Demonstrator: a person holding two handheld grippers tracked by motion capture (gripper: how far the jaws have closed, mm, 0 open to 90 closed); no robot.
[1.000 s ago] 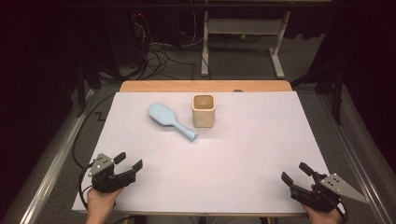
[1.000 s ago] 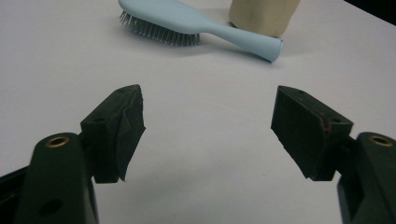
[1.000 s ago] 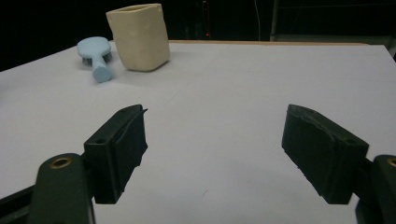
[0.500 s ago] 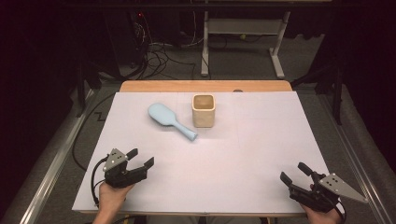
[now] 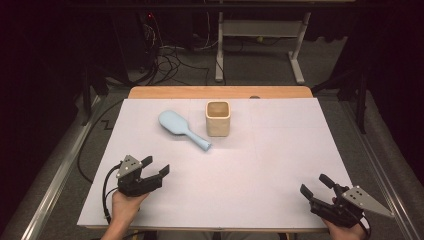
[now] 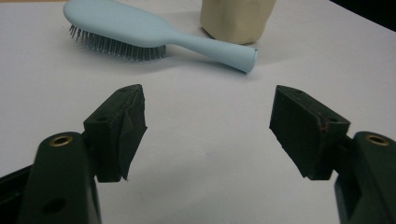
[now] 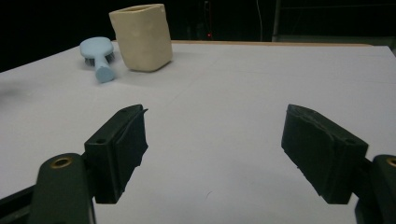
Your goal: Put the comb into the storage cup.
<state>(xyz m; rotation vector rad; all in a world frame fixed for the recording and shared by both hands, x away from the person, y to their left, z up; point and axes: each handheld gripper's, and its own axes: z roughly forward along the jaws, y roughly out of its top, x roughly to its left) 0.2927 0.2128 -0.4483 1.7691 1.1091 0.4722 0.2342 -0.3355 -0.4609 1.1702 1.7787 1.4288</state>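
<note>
On the table [image 5: 280, 165], both grippers (left [image 5: 156, 167], right [image 5: 315, 184]) hold jaws wide, gripping nothing.

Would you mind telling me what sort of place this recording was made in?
Probably a lab or recording workspace, not a home: a table covered in plain white sheeting, loose cables on the dark floor behind it, and a metal stand in an otherwise blacked-out room.

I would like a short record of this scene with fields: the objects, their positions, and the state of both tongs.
surface: white sheet covering the table
object 1: light blue plastic hairbrush, lying bristles down, handle toward the cup
object 2: cream square cup, upright, just right of the hairbrush
left tongs: open, holding nothing, aimed at the hairbrush
right tongs: open, holding nothing, near the table's front right corner
</note>
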